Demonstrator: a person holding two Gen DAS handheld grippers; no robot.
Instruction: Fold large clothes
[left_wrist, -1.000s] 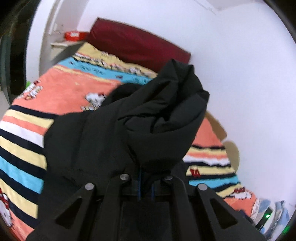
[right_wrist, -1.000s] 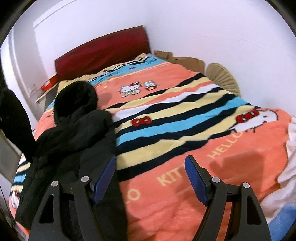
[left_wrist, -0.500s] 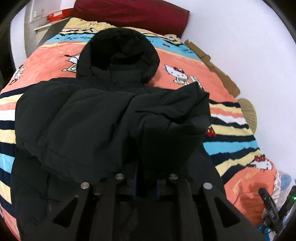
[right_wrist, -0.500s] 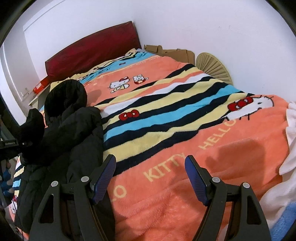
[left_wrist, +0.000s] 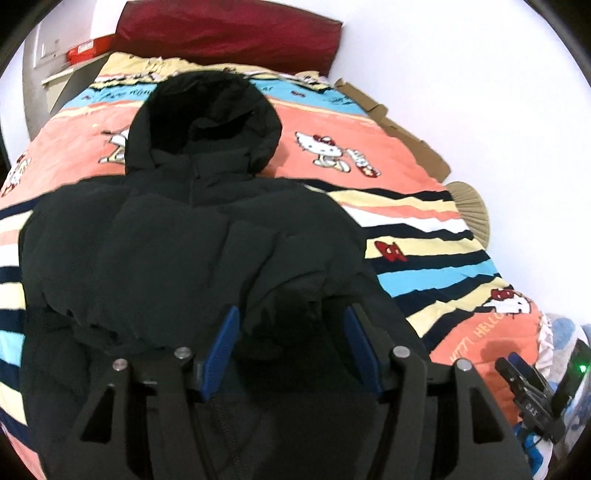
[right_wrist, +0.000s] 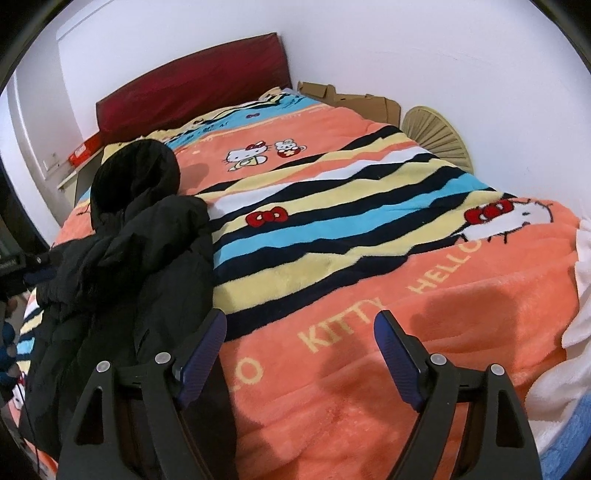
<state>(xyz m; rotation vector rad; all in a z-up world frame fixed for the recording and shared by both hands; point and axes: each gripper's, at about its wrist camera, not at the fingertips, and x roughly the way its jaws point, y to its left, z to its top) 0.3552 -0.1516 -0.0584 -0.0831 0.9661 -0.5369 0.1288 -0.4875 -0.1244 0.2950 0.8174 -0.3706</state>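
The black jacket (left_wrist: 192, 254) lies on the bed's striped blanket (left_wrist: 417, 236), hood (left_wrist: 207, 122) toward the red headboard (left_wrist: 229, 33) at twelve o'clock. In the left wrist view its lower part runs under the tong frame and off the edge at six o'clock, so the hem cannot be seen. The left tongs (left_wrist: 291, 347) have just been opening; a dark fold of the jacket sits between the blue pads (left_wrist: 223, 336), but black on black hides whether cloth touches them. The right tongs (right_wrist: 299, 354) stand open over bare orange blanket with nothing between them, the jacket at their nine o'clock.

Only the right wrist view shows the jacket bunched in a ridge along the bed's edge, and the blanket's lettering. At its nine o'clock edge some dark gear is cut off and too unclear to name. Only the left view shows the jacket's spread back and, at four o'clock, a blurred device with a green light (left_wrist: 583, 368).
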